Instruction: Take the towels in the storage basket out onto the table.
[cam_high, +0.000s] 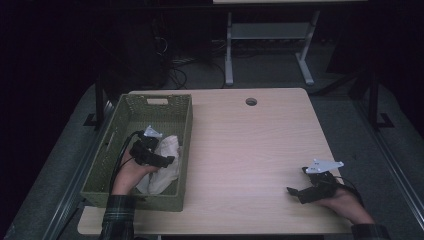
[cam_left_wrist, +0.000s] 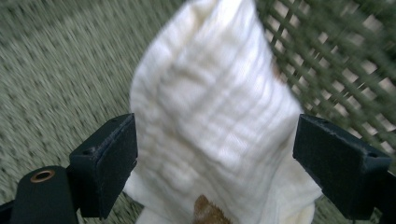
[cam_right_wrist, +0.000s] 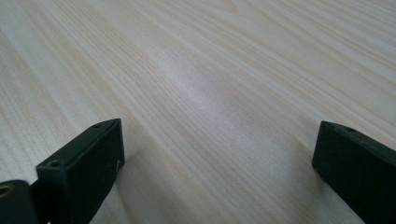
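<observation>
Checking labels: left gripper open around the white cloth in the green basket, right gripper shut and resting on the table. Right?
One error: the right gripper is open, not shut. The right gripper view shows its jaws wide apart over the bare table. The rest holds: the left gripper is open around the white cloth in the green basket.

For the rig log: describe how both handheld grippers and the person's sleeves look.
Left gripper and right gripper: black bodies with two flat, blocky black jaws, a grey three-cornered plate on top, and a trailing black cable. A brass-coloured eyelet sits beside one jaw. The sleeves are dark plaid.
</observation>
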